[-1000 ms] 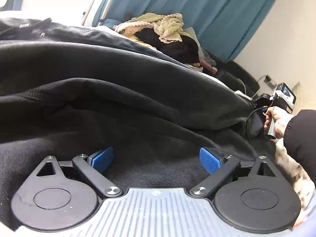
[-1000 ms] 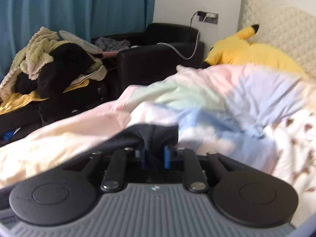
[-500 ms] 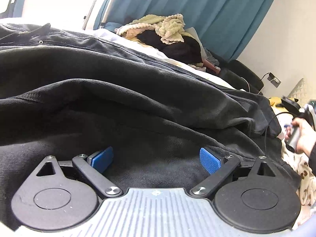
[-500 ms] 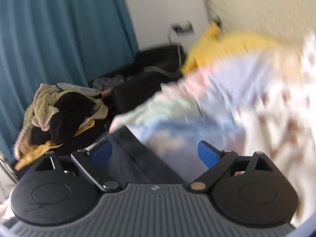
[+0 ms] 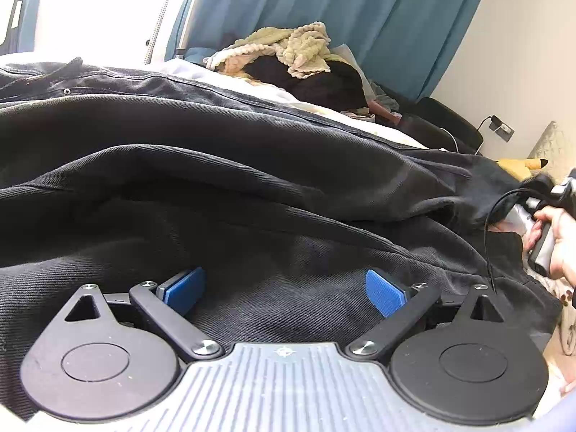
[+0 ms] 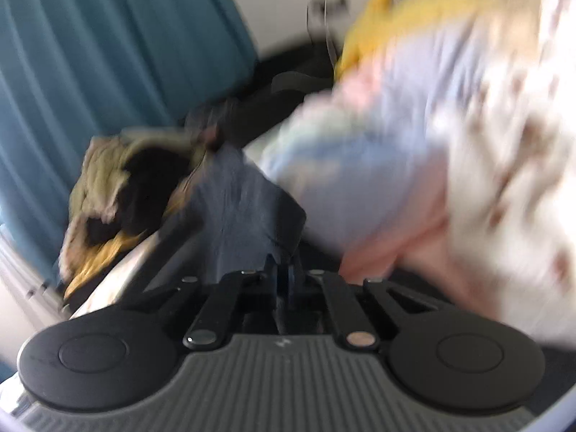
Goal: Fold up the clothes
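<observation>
Black twill garment (image 5: 252, 194) lies rumpled — right tool (image 6: 282, 275) pinching its corner.

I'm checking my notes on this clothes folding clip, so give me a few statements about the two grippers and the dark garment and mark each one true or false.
1. The left gripper is open, its blue pads apart over the black twill garment. True.
2. The right gripper is open and holds nothing. False: its jaws are shut on a corner of dark cloth.
3. A teal curtain hangs behind the heap of clothes. True.
4. The yellow plush toy lies on the black garment between the left gripper's pads. False: it lies far off, near the wall.
</observation>
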